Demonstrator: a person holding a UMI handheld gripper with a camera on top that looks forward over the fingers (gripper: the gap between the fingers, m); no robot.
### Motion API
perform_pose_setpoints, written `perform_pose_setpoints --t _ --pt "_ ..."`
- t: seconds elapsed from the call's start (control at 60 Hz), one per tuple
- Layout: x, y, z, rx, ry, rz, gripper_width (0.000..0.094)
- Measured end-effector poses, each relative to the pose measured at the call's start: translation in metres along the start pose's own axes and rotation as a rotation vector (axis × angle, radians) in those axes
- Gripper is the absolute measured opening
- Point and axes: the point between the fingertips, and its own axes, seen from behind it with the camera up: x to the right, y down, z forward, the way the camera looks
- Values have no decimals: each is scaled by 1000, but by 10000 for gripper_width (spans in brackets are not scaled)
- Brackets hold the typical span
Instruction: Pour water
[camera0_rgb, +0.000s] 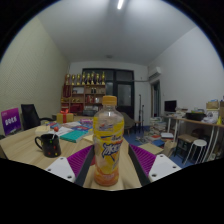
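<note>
A yellow drink bottle with an orange cap and a yellow label stands upright between my fingers, its base low over the wooden table. My gripper is shut on the bottle: the left magenta pad and the right magenta pad both press its lower sides. A black mug with its handle towards me stands on the table, to the left of the bottle and a little beyond the left finger.
A purple sign stands at the table's far left. Small coloured items lie further back on the table. A shelf lines the back wall. A white desk with chairs stands at the right.
</note>
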Motion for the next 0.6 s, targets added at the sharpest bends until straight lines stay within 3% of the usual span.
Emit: perform_pose_setpoints --t 0.033,0.1,0.3,0.433,0.483,0.5,0.6 --pt "-6 2 8 -12 -6 12 764" --pt "-11 6 16 -28 -13 27 515" --pt "-22 4 23 34 44 -37 475" --pt "-23 2 24 4 37 -60 413" --pt "-23 -6 28 -3 40 -133 451" --pt "-22 -9 29 -5 42 -169 371" --pt "-8 -51 31 14 62 -486 371"
